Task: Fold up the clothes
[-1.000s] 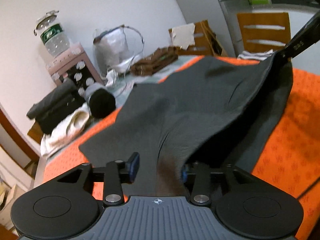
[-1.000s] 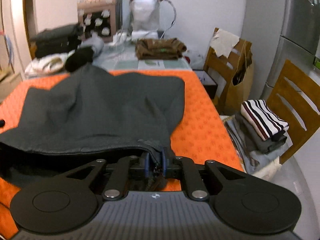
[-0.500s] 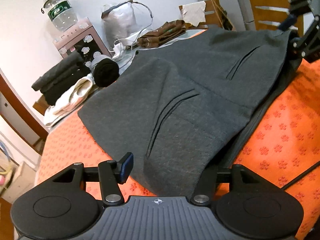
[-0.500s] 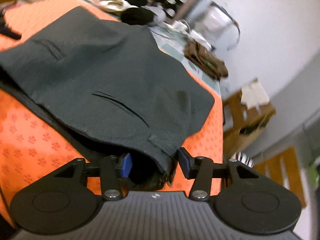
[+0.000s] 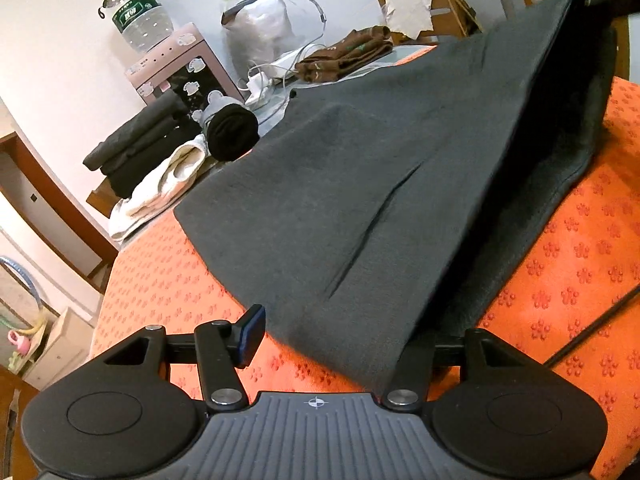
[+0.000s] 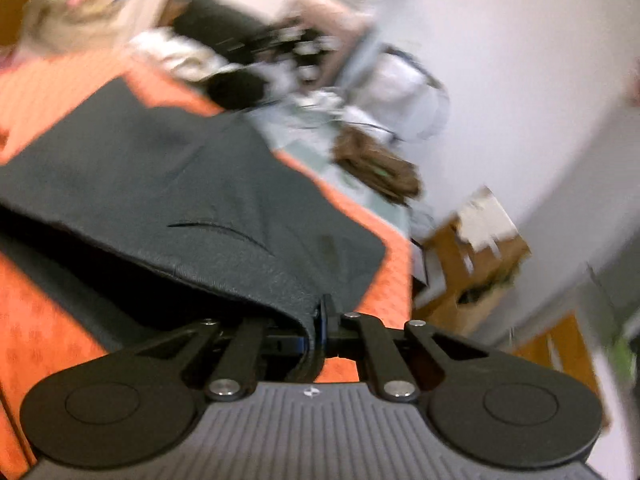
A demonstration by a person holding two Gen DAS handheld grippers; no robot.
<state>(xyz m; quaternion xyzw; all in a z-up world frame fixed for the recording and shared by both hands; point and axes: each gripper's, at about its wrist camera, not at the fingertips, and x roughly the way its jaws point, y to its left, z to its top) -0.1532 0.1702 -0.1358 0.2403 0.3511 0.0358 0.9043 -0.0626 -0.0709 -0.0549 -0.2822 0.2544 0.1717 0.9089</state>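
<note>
An orange mat (image 5: 592,248) covers the table under the dark grey garment (image 5: 360,184), whose near corner lies between the left gripper (image 5: 332,334)'s parted, unclamped jaws, while the right gripper (image 6: 323,320) pinches its other corner tight.

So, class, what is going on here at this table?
A person with a gripper in each hand is folding dark grey trousers on an orange cloth. The right gripper is shut on one corner of the waistband. The left gripper is open, with the near corner lying loose between its fingers. Folded clothes are piled at the far end.
</note>
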